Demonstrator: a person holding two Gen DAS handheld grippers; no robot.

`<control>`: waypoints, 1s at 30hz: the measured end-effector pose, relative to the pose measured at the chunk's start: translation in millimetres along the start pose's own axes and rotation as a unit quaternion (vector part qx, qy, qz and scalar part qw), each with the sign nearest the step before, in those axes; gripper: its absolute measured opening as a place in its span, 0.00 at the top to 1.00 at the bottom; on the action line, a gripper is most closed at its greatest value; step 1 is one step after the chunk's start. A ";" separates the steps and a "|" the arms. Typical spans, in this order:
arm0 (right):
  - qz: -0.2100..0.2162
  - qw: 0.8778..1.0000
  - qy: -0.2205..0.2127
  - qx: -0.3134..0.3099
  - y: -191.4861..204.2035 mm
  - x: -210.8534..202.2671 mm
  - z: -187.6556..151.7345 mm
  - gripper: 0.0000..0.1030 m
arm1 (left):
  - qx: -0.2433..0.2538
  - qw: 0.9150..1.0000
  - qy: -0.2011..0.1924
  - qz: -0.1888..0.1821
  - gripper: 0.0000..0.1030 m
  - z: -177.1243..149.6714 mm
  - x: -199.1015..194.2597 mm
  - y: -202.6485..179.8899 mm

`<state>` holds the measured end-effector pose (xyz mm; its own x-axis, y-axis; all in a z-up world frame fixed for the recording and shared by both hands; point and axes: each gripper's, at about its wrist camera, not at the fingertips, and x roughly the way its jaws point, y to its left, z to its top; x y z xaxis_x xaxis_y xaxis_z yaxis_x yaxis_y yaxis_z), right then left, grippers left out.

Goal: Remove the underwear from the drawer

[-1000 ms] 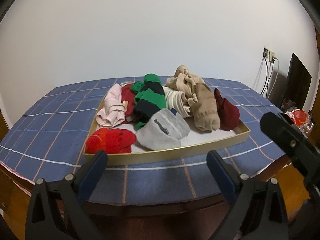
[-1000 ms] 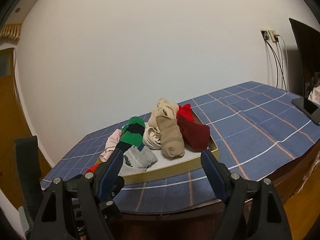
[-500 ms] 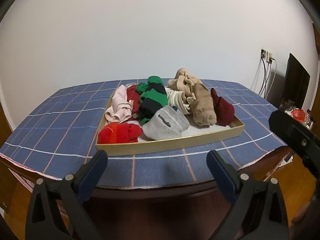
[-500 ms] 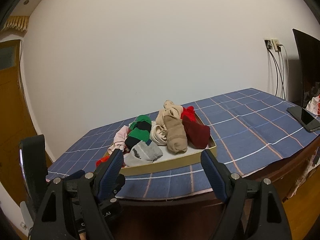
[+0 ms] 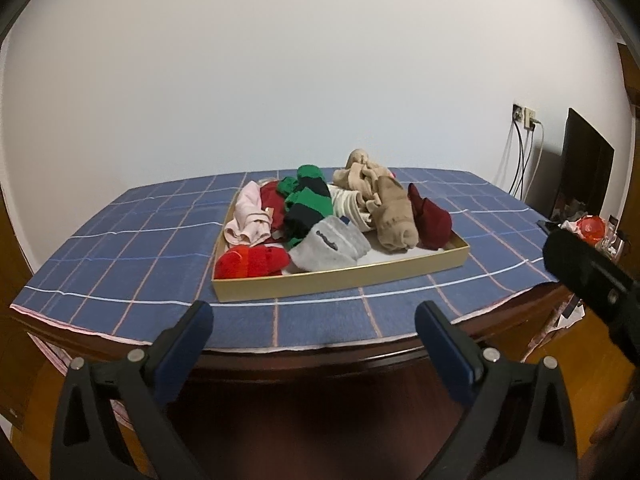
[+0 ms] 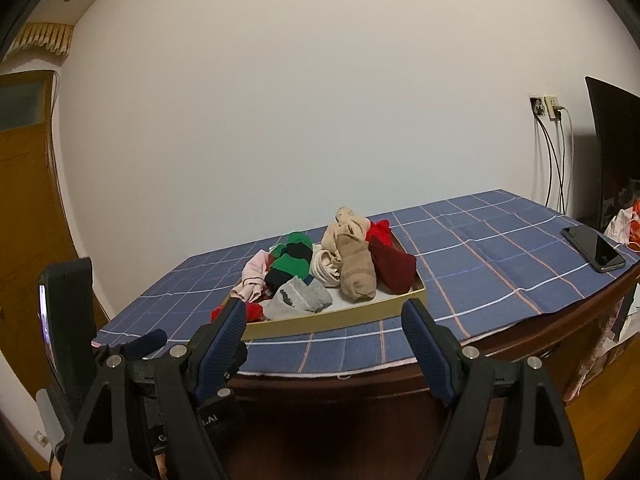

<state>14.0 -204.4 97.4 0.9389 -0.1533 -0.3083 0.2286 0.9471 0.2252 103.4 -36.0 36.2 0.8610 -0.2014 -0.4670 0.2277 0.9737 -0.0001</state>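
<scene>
Centrally: shallow gold cardboard drawer tray point(image 5: 340, 278) on blue plaid tablecloth point(image 5: 132, 256), holding heaped multicoloured fabric underwear point(image 5: 308, 208). Lower frame: left gripper point(image 5: 314, 320) and right gripper point(image 6: 324, 324), jaws wide, empty.

White letters ".AI" show on the left gripper's point(image 6: 188, 344) black body.

Soft knitted cloth garments point(image 5: 320, 220) in a matt gold cardboard tray point(image 5: 340, 280), on a woven checked tablecloth point(image 5: 140, 248) over glossy dark wood
</scene>
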 end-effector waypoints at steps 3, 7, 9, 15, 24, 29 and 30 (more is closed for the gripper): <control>0.002 1.000 0.002 0.002 0.1 -7.3 -3.9 0.21 | 0.002 1.000 -0.003 0.005 0.01 -2.8 -8.8 1.0; 0.003 1.000 0.002 0.005 -0.1 -15.6 -9.2 0.21 | 0.000 1.000 -0.003 0.010 0.01 -8.7 -18.3 2.8; 0.004 1.000 0.002 0.007 -1.0 -21.8 -12.0 0.21 | 0.001 1.000 -0.005 0.014 0.01 -13.9 -23.6 3.5; 0.008 1.000 -0.005 0.006 3.2 -37.8 -18.4 0.21 | -0.001 1.000 -0.007 0.026 0.01 -29.0 -37.0 6.9; 0.019 1.000 -0.006 0.002 11.7 -54.2 -29.5 0.20 | -0.007 0.999 -0.024 0.038 0.01 -36.9 -60.5 10.7; 0.019 1.000 -0.010 0.004 11.3 -57.3 -29.5 0.20 | -0.009 0.998 -0.036 0.050 0.01 -37.1 -68.8 8.6; 0.020 1.000 -0.011 0.006 10.3 -58.8 -29.6 0.20 | -0.011 0.998 -0.036 0.050 0.01 -37.1 -69.7 8.7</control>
<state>-46.4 -177.2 90.5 0.9529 -0.1219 -0.2777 0.1939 0.9489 0.2488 28.5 -9.6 36.0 0.9094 -0.1099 -0.4012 0.1299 0.9913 0.0231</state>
